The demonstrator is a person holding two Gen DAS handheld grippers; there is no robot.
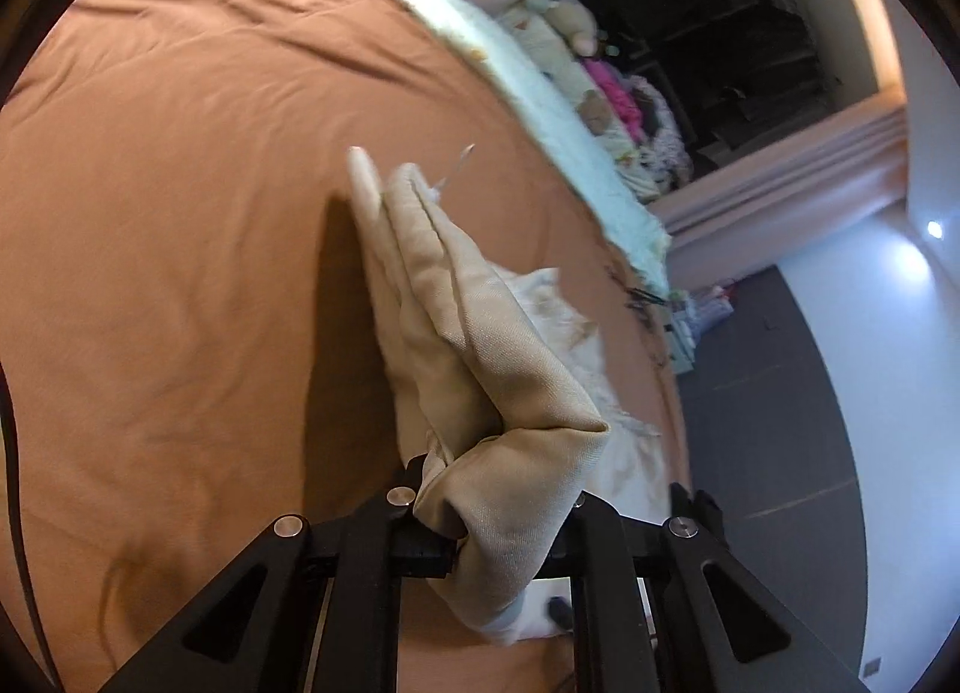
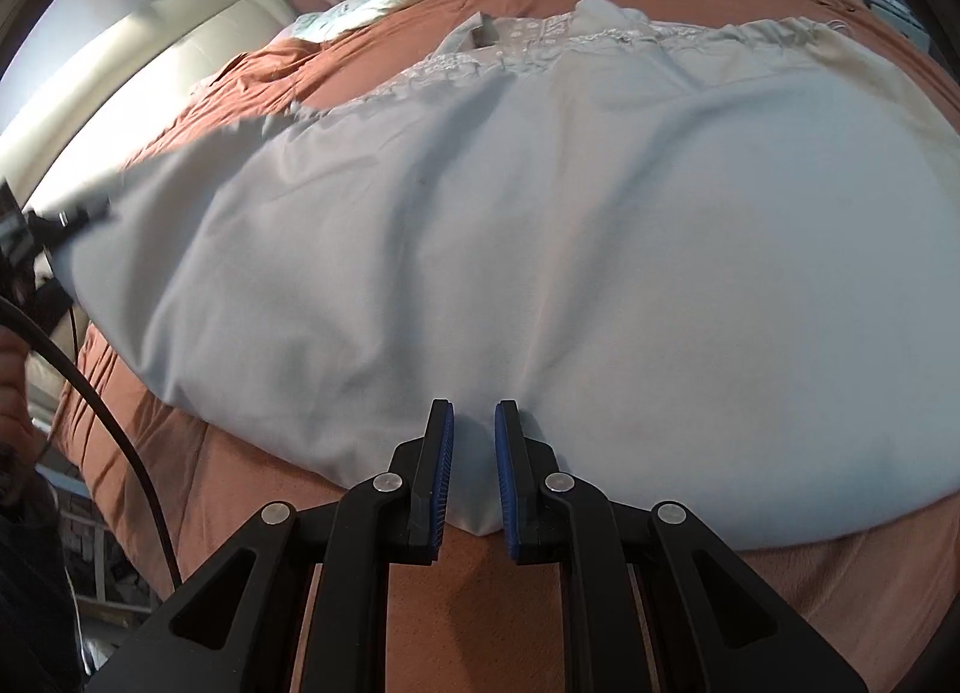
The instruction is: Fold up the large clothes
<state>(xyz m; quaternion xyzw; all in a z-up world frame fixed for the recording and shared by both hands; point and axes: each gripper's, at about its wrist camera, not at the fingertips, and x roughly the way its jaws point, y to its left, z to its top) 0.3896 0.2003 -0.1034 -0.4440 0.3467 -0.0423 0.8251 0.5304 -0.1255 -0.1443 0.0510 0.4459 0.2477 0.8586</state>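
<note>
A large pale garment [image 2: 540, 249] with a lace-trimmed top lies spread across the orange bed cover [image 2: 480, 585]. My right gripper [image 2: 474, 453] is shut on a fold of its near hem, blue pads [image 2: 443, 459] pressing the cloth from both sides. In the left wrist view the same cloth [image 1: 480, 345] looks beige and is bunched and lifted off the bed. My left gripper [image 1: 498, 489] is shut on that bunch, and the cloth hides its fingertips. In the right wrist view the left gripper [image 2: 72, 216] shows at the far left, holding the garment's side edge up.
A pale green blanket [image 1: 540, 111] runs along the bed's far edge, with soft toys and clothes [image 1: 606, 87] piled beyond it. Dark floor [image 1: 780, 393] lies past the bed's edge. A black cable [image 2: 120, 423] hangs at the left, near a cream headboard [image 2: 150, 63].
</note>
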